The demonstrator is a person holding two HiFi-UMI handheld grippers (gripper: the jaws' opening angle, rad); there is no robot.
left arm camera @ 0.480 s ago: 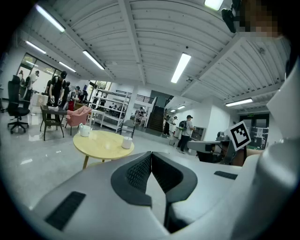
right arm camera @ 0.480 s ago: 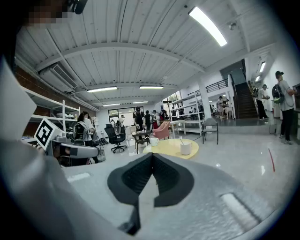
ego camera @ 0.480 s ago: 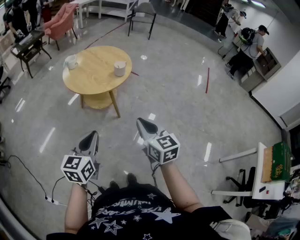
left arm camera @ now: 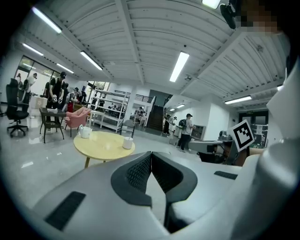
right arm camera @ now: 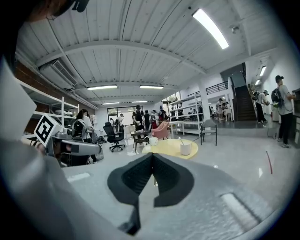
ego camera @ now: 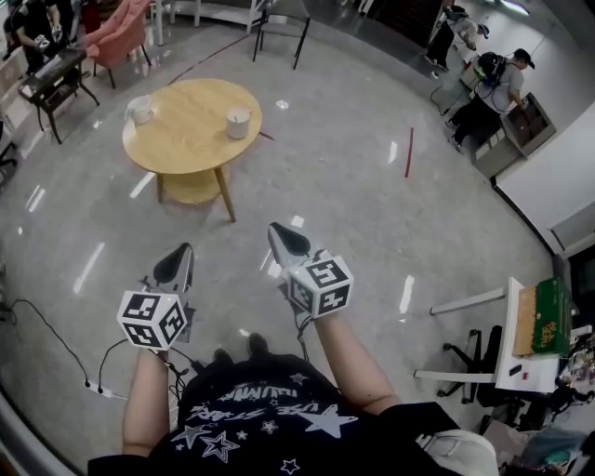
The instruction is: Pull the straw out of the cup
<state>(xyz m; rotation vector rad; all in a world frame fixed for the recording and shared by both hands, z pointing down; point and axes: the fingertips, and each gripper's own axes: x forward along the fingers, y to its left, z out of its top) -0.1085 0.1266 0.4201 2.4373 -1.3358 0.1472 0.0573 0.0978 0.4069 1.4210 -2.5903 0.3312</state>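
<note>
A white cup (ego camera: 239,122) stands on the round yellow table (ego camera: 186,139) far ahead of me on the grey floor. From the cup (right arm camera: 186,148) a thin straw (right arm camera: 180,139) sticks up in the right gripper view. The cup (left arm camera: 127,143) is small in the left gripper view, where no straw can be made out. My left gripper (ego camera: 176,266) and right gripper (ego camera: 285,240) are held side by side in front of my body, well short of the table. Both point towards it, shut and empty. Their closed tips show in the left gripper view (left arm camera: 151,154) and the right gripper view (right arm camera: 153,156).
A second white mug (ego camera: 139,110) sits at the table's far left edge. A black chair (ego camera: 282,23) and a pink armchair (ego camera: 121,39) stand behind the table. People (ego camera: 493,88) work at the back right. A cable (ego camera: 56,339) lies on the floor at left, a desk (ego camera: 532,325) at right.
The whole picture has shifted a little; both grippers sit slightly higher in the head view. Their pose and shut jaws are unchanged.
</note>
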